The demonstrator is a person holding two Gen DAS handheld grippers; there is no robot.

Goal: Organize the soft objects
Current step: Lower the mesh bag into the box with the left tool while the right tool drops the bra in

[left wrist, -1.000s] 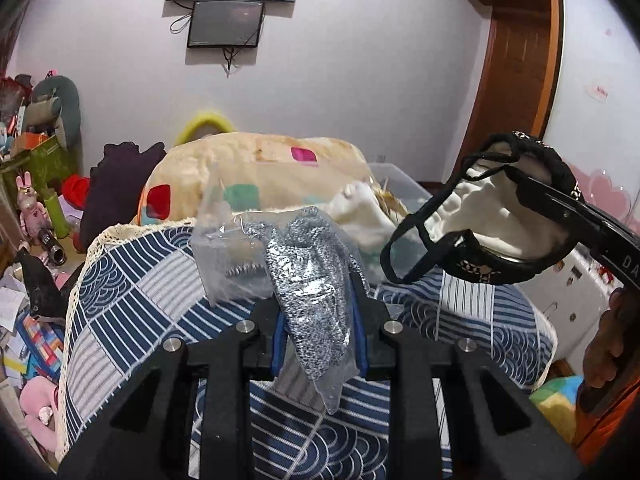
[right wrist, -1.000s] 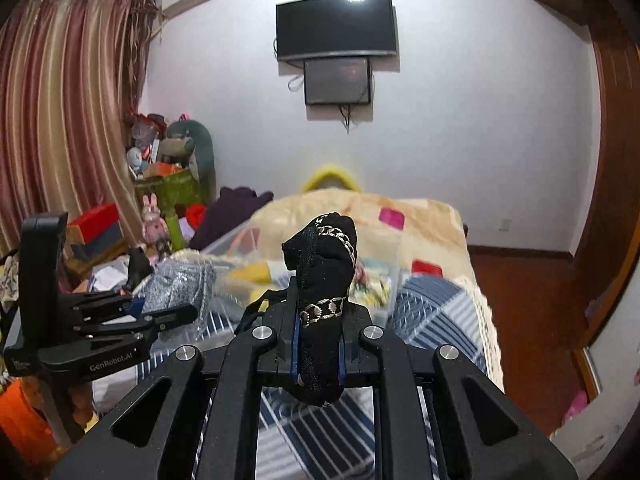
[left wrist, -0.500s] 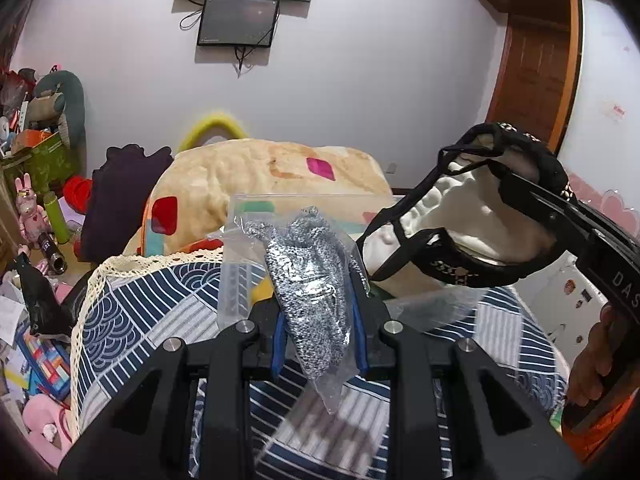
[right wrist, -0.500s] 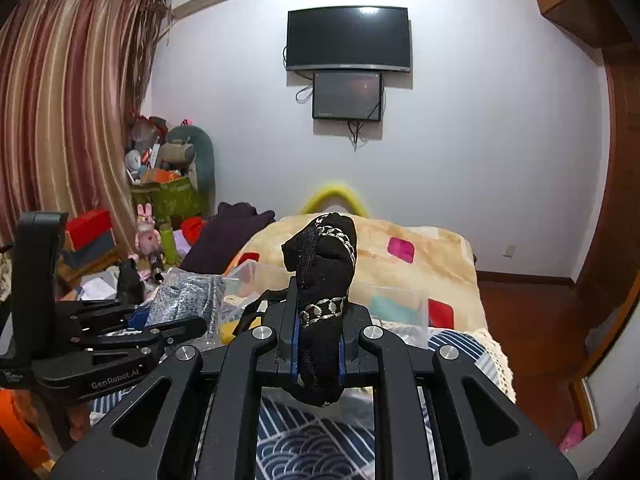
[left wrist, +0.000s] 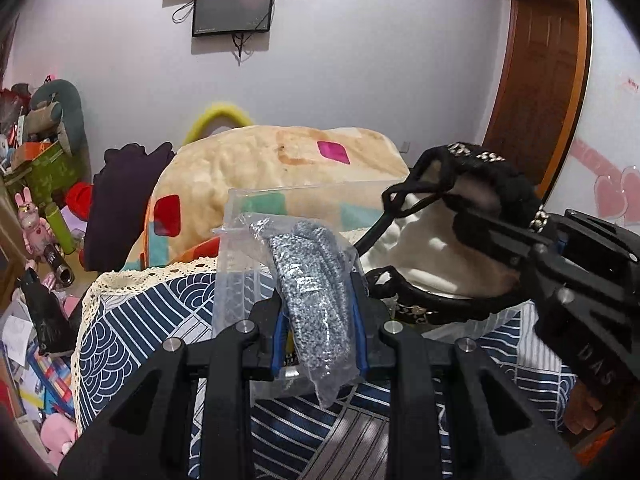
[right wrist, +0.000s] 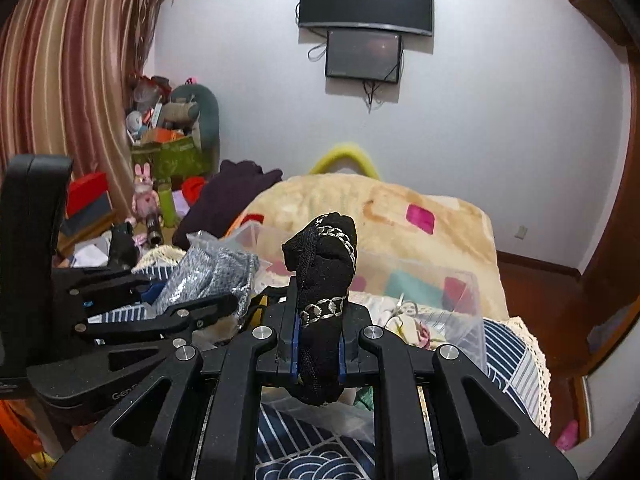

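Nearing clear bin (right wrist: pixel 460 292), bagged grey knit (left wrist: pixel 316 300) and black garment (right wrist: pixel 324 280) still clamped

The bed (right wrist: pixel 516 344), spread with a blue patterned cover (left wrist: pixel 132 320), carries a clear plastic bin (right wrist: pixel 460 292) and a cream blanket (left wrist: pixel 256 160).

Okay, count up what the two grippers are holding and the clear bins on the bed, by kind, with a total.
Bagged silver-grey knit item, in the left gripper: 1
Black garment with chain trim, in the right gripper: 1
Clear plastic bin on the bed: 1
Total: 3
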